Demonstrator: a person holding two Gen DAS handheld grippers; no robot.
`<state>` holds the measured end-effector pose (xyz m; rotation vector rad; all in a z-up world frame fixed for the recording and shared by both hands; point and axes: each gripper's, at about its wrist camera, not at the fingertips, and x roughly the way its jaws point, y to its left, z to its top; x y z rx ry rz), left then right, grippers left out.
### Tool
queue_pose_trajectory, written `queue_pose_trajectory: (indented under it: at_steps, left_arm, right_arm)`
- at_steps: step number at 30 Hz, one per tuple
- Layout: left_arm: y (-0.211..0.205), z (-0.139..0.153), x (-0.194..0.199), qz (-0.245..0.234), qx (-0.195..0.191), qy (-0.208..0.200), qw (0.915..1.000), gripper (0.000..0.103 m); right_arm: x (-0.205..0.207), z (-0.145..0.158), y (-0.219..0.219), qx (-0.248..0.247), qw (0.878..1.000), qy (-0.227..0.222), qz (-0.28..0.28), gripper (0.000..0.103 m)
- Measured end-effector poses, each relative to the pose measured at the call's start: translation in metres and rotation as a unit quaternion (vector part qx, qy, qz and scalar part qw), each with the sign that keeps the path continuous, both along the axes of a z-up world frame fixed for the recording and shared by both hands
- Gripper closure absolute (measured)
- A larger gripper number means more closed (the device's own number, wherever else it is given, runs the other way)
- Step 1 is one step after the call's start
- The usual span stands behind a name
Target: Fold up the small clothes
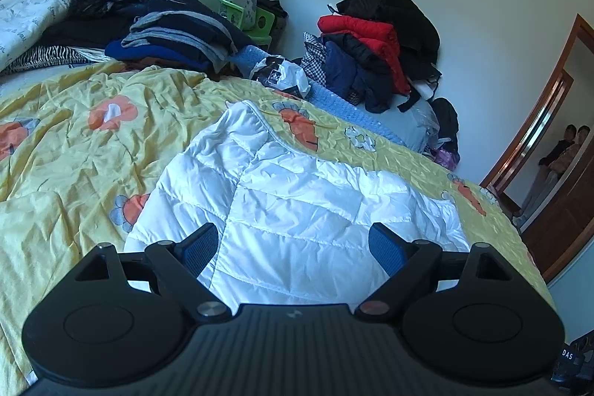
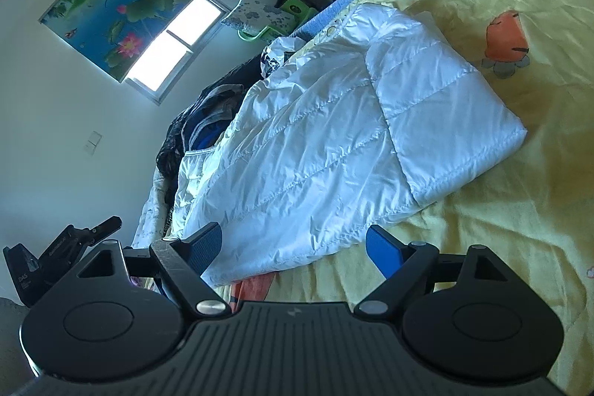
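Left wrist view: the left tool (image 1: 293, 249) hovers released above the white jacket (image 1: 297, 195), which lies on the bed (image 1: 67, 151) straight ahead, long axis running away toward the dark clothes pile (image 1: 174, 36).

Right wrist view: the right tool (image 2: 293, 249), released too, sits at the jacket (image 2: 334, 136) hem; bare bed (image 2: 519, 229) lies rightward.

A yellow bedsheet (image 1: 74, 154) printed with orange carrots covers the bed. At its far side lie a stack of dark folded clothes (image 1: 174, 36) and a heap of jackets, one red (image 1: 367, 36). A lotus-print blind (image 2: 111, 6) hangs over the window (image 2: 174, 43). Two people (image 1: 564, 151) stand in the doorway.
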<state>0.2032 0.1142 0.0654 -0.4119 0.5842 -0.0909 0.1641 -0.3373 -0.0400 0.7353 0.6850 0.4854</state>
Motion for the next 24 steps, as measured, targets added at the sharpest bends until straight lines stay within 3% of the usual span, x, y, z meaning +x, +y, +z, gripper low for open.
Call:
queue_pose_trajectory:
  at_steps: [8, 15, 20, 24]
  left_arm:
    - [-0.002, 0.005, 0.008, -0.004, 0.010, -0.005, 0.9999, 0.014]
    - [-0.016, 0.022, 0.048, -0.027, 0.034, -0.029, 0.9986, 0.014]
    - [-0.032, 0.014, 0.110, -0.039, 0.053, 0.015, 0.9977, 0.014]
    - [-0.045, -0.010, 0.156, -0.029, 0.089, 0.057, 0.9940, 0.014]
  right_arm:
    - [0.004, 0.001, 0.002, -0.003, 1.000, -0.003, 0.004, 0.020]
    - [0.033, 0.036, -0.003, -0.024, 0.999, -0.041, 0.005, 0.020]
    - [0.088, 0.064, -0.005, -0.028, 0.998, -0.053, 0.010, 0.016]
    - [0.144, 0.070, 0.001, -0.039, 0.998, -0.040, 0.009, 0.016]
